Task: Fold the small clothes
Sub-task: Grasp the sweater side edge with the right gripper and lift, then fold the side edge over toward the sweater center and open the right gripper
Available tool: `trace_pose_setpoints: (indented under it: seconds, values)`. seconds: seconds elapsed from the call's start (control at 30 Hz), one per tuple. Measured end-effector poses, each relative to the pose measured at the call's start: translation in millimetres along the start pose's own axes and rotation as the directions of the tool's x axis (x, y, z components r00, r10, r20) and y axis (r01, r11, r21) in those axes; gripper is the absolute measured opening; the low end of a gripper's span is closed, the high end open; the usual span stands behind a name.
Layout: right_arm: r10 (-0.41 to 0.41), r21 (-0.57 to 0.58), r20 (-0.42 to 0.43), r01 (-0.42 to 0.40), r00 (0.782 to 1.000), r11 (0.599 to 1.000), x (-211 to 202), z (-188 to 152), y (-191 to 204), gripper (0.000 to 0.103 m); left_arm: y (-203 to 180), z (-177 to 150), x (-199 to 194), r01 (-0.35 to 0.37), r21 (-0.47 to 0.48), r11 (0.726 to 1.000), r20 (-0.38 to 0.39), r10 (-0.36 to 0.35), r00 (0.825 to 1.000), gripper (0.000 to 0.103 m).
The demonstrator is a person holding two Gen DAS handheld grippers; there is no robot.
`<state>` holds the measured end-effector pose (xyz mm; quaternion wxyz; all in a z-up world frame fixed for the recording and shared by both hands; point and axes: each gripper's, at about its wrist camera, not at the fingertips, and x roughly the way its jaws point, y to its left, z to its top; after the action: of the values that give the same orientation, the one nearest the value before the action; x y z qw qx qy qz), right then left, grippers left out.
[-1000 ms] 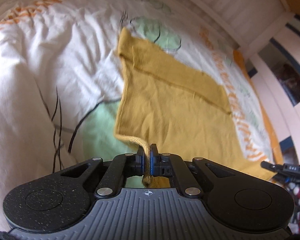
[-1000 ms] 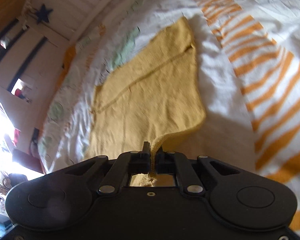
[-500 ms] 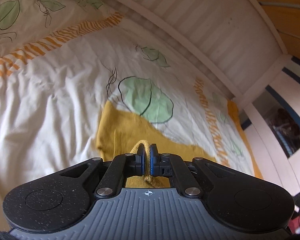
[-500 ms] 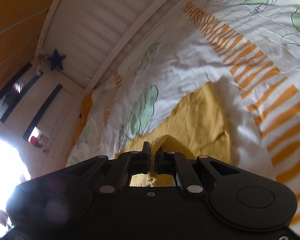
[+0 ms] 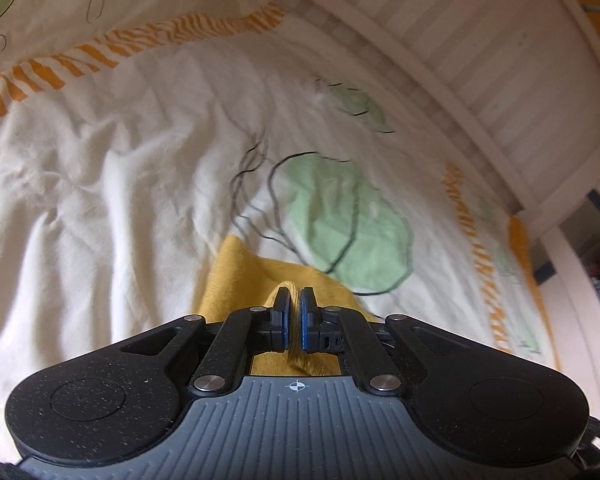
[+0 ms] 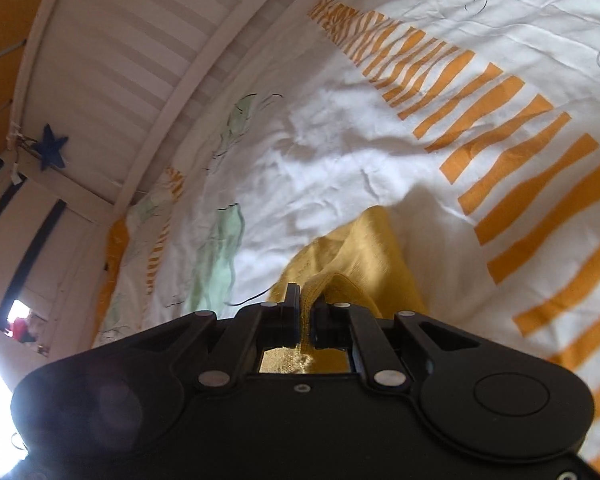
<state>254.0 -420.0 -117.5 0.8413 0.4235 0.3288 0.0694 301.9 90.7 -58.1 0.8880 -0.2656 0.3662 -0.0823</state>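
Carrying the hem over, both grippers should travel level and together toward twelve o'clock so the fold lands square. One yellow garment (image 5: 236,276) lies on one leaf-printed duvet (image 5: 100,184); two grippers hold it: the left gripper (image 5: 294,312) and the right gripper (image 6: 305,312), each clamped tight on a bunched yellow edge.

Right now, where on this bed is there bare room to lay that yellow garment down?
The white duvet lies bare ahead, between the orange stripes and the green leaf print, up to the slatted bed rail. It is crowded only close in, where both sets of fingers pinch the yellow garment.
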Motion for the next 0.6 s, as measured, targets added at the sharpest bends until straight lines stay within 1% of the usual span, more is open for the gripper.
trace_pose_setpoints:
  seconds: [0.07,0.1,0.17,0.2,0.23,0.27,0.3,0.37,0.4,0.43,0.47,0.53,0.6]
  values:
    - [-0.011,-0.014,0.007,0.011,1.0,1.0,5.7,-0.7,-3.3,0.016,4.3,-1.3,8.4,-0.031,0.003,1.0,0.02,0.03,0.999,0.006]
    - [-0.015,-0.016,0.014,0.015,1.0,1.0,7.7,-2.0,-5.5,0.019,6.7,-1.2,11.6,-0.045,0.002,0.999,0.029,0.045,0.999,0.006]
    - [-0.025,-0.024,0.026,0.026,0.999,0.999,11.8,-2.6,-10.4,0.019,12.0,0.5,17.2,-0.055,-0.002,0.998,0.038,0.055,0.998,0.007]
    - [-0.027,-0.026,0.031,0.028,0.999,0.999,12.6,-3.9,-13.3,0.02,14.2,1.4,19.5,-0.058,-0.004,0.998,0.037,0.058,0.998,0.01]
    - [-0.031,-0.026,0.034,0.032,0.999,0.999,13.6,-3.8,-16.4,0.02,16.0,1.9,20.6,-0.06,-0.004,0.998,0.037,0.06,0.997,0.014]
    - [-0.037,-0.029,0.037,0.038,0.999,0.999,14.5,-3.5,-18.4,0.02,17.2,1.4,19.8,-0.062,0.001,0.998,0.043,0.062,0.997,0.029]
    - [-0.045,-0.034,0.045,0.046,0.998,0.998,14.5,-4.0,-20.0,0.021,15.7,1.5,21.0,-0.066,0.012,0.998,0.053,0.066,0.996,0.034]
    - [-0.062,-0.052,0.068,0.066,0.996,0.996,11.6,-4.1,-19.8,0.031,11.4,-0.3,17.4,-0.083,0.052,0.995,0.074,0.079,0.994,0.035]
    - [-0.074,-0.065,0.082,0.08,0.994,0.995,9.2,-3.7,-17.9,0.045,7.3,-1.1,15.4,-0.093,0.077,0.993,0.076,0.087,0.993,0.036]
    - [-0.086,-0.083,0.101,0.095,0.991,0.992,6.7,-3.0,-14.5,0.057,2.0,-1.8,13.6,-0.099,0.101,0.99,0.073,0.092,0.993,0.036]
    - [-0.095,-0.105,0.122,0.108,0.988,0.989,3.3,-2.6,-10.1,0.058,-3.6,-2.4,11.2,-0.102,0.125,0.987,0.07,0.093,0.993,0.036]
    - [-0.113,-0.16,0.154,0.138,0.982,0.977,-3.2,-2.0,2.1,0.058,-17.1,-5.3,4.7,-0.098,0.173,0.98,0.064,0.088,0.994,0.036]
    - [-0.122,-0.221,0.167,0.157,0.978,0.963,-10.2,-3.8,17.3,0.058,-32.2,-10.7,-4.1,-0.082,0.22,0.972,0.063,0.07,0.996,0.039]
